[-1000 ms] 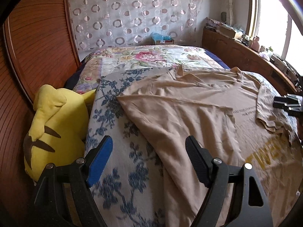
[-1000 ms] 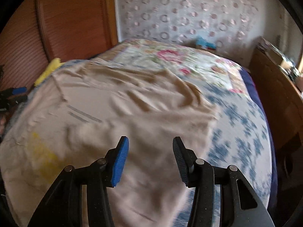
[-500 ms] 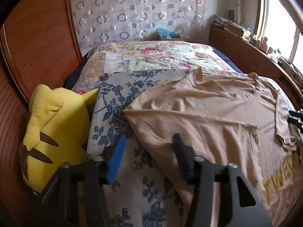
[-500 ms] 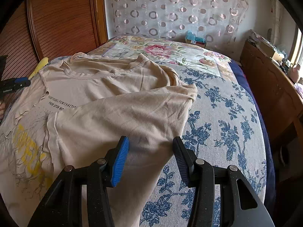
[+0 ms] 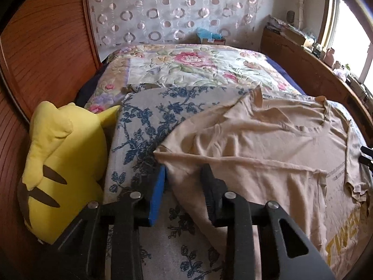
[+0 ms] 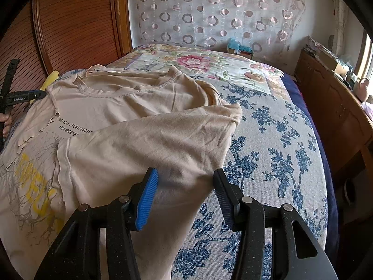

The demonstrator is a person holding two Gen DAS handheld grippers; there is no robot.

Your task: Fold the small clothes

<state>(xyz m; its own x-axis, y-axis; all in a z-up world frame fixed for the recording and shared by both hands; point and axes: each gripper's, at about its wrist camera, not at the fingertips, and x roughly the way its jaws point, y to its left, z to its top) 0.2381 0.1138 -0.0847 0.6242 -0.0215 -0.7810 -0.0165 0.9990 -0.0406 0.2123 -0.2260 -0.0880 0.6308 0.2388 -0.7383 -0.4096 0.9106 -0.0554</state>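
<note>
shirt: the beige T-shirt (image 5: 268, 154) lies on the blue-flowered blanket (image 5: 139, 126) across the near part of the bed, collar toward the far floral quilt (image 5: 186, 65), yellow print toward the camera side; both side panels are already turned in over the body
long axis: it runs from collar to hem, roughly away from and toward both cameras, so the folded side edges run the same way as the fingers point
left gripper (image 5: 184, 186): low over the shirt's left folded edge; the jaws have just been closing and now stand narrow, with a ridge of beige cloth between the blue pad and the black one; whether the pads already press on it I cannot tell for sure, though the blue pad appears to touch the fabric
right gripper (image 6: 185, 186): over the opposite folded panel, jaws at a middling gap, cloth lying under and between them but not pinched
which is nearer: the left one is nearer a grip, its fingers straddling the very edge; the right sits further in from its edge
other things: a yellow plush toy (image 5: 60, 163) lies just beside the blanket on the left, apart from the shirt
next move, as I judge: once both edges are pinched, the fold should go along the long axis, hem toward collar
</note>
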